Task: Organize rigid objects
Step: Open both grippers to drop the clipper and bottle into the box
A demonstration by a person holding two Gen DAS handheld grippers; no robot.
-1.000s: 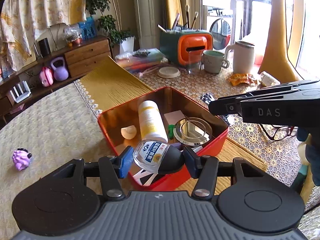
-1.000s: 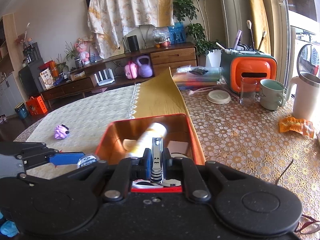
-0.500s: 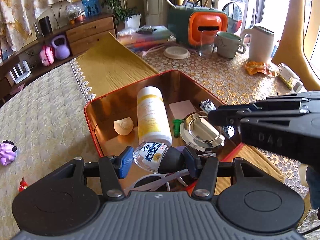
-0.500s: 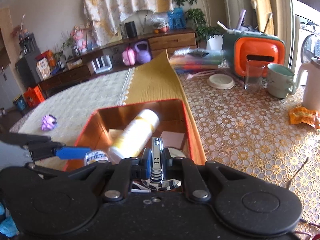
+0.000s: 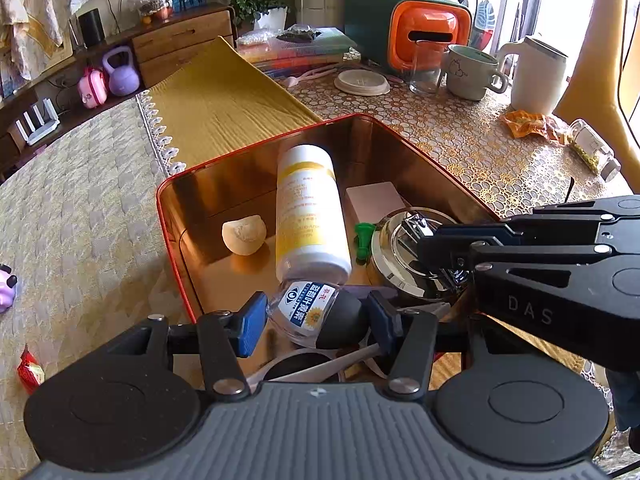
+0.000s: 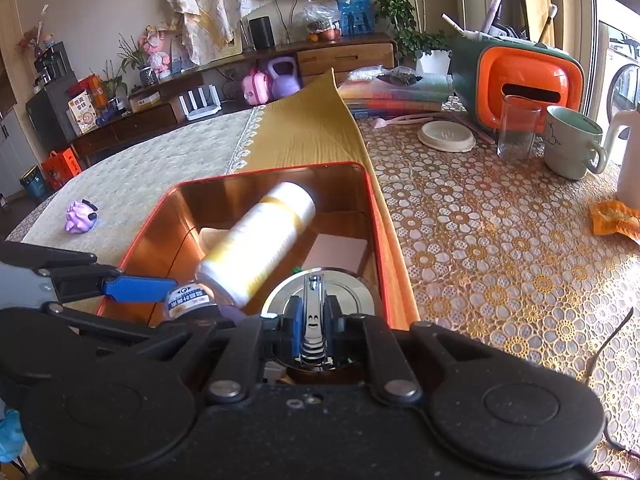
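A red tin box [image 5: 170, 184] with a shiny gold inside stands on the table; it also shows in the right wrist view [image 6: 256, 172]. In it lie a white and yellow bottle [image 5: 308, 216], a round silver mirror [image 5: 394, 256], a pink pad [image 5: 374, 198], a shell-like piece [image 5: 244, 234] and a green bit [image 5: 363, 236]. My left gripper [image 5: 316, 318] is shut on a small clear bottle with a black cap [image 5: 320, 312], held over the box's near end. My right gripper [image 6: 314, 322] is shut on a silver nail clipper [image 6: 314, 320], over the mirror [image 6: 352, 292].
On the lace cloth stand an orange and green holder [image 5: 416, 30], a glass [image 5: 426, 68], a mug [image 5: 470, 74], a white kettle [image 5: 536, 76], a round lid [image 5: 362, 82] and a snack wrapper [image 5: 528, 124]. A purple toy [image 6: 82, 216] and a red wrapper [image 5: 30, 372] lie at left.
Both grippers have moved forward and down over the box with their objects still held. The right gripper with the clipper now hangs over the mirror.
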